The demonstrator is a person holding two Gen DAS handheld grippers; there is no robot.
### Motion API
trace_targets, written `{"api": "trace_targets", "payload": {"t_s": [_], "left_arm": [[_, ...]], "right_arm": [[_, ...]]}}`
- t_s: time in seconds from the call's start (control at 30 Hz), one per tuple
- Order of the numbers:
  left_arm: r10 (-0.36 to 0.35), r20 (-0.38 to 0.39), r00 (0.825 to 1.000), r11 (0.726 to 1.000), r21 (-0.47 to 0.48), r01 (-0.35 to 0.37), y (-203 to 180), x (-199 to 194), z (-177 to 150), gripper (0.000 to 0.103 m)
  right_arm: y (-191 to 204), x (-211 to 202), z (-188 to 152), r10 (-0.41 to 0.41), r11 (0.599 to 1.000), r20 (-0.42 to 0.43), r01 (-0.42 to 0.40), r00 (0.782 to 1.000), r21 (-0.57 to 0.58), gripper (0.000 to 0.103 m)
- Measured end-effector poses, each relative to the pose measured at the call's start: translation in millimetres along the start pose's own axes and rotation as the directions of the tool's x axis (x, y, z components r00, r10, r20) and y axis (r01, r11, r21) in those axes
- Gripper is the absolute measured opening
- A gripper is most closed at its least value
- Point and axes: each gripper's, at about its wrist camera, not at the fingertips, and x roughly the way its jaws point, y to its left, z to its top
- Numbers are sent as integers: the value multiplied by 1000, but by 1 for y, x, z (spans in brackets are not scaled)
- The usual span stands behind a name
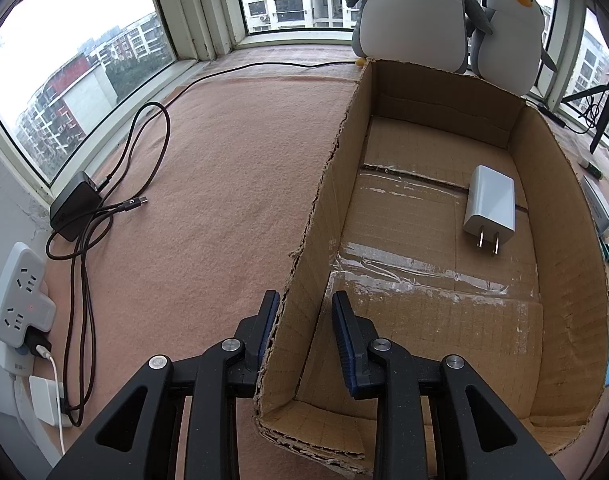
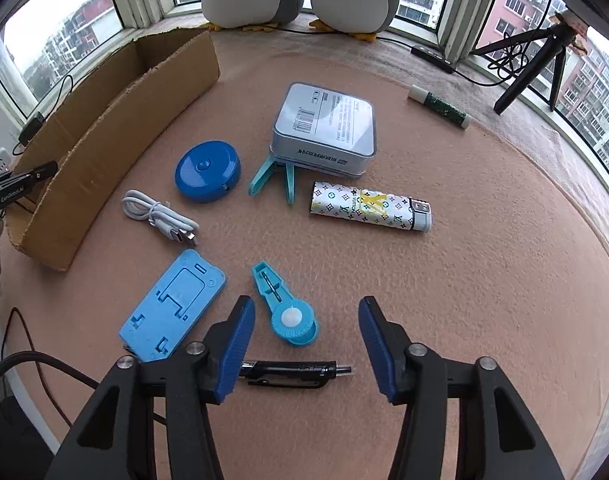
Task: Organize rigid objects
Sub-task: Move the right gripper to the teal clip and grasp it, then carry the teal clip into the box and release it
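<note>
My left gripper [image 1: 304, 312] straddles the left wall of the cardboard box [image 1: 316, 208]; its jaws are apart with the wall between them, not clamped. A white charger [image 1: 490, 204] lies inside the box. My right gripper [image 2: 306, 320] is open above the mat, over a black pen [image 2: 292, 372] and a light blue round tool [image 2: 286, 312]. Ahead lie a blue phone stand [image 2: 172, 304], white cable [image 2: 160, 216], blue tape measure [image 2: 207, 170], silver tin [image 2: 324, 124], teal clip [image 2: 276, 178], patterned lighter [image 2: 370, 206] and a green tube [image 2: 440, 106].
The box also shows at the left of the right wrist view [image 2: 116, 128]. Two plush penguins [image 1: 416, 12] sit by the window. A black adapter with cable [image 1: 76, 204] and a power strip [image 1: 20, 292] lie at left. A tripod [image 2: 536, 64] stands at back right.
</note>
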Motion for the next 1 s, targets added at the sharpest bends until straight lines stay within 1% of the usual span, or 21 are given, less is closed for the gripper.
{"api": "trace_targets", "payload": {"t_s": [0.17,0.3,0.37,0.43,0.73,0.9,1.0], "left_arm": [[-1,1,1000,1000,-1,1,0,0,0,29],[0,1,1000,1000,0,0,0,0,0,29],[-1,1,1000,1000,0,1,0,0,0,29],[-1,0,1000,1000,0,1,0,0,0,29],[-1,0,1000,1000,0,1,0,0,0,29],[-1,1,1000,1000,-1,1,0,0,0,29],[0,1,1000,1000,0,0,0,0,0,29]], "right_arm": [[1,5,1,2,1000,-13,-2,1000,-10,37],[2,7,0,12,1000,-19,-12,1000,-10,24],[2,7,0,15,1000,-19,-16,1000,-9,23],[3,8,-1,15,1000,-19,-16,1000,-9,18],[-2,1,2,16,999,16,-17,1000,31,18],[-3,-11,5,19,999,45,-21,999,45,18],[1,-22,12,26,999,76,-29,997,45,18]]}}
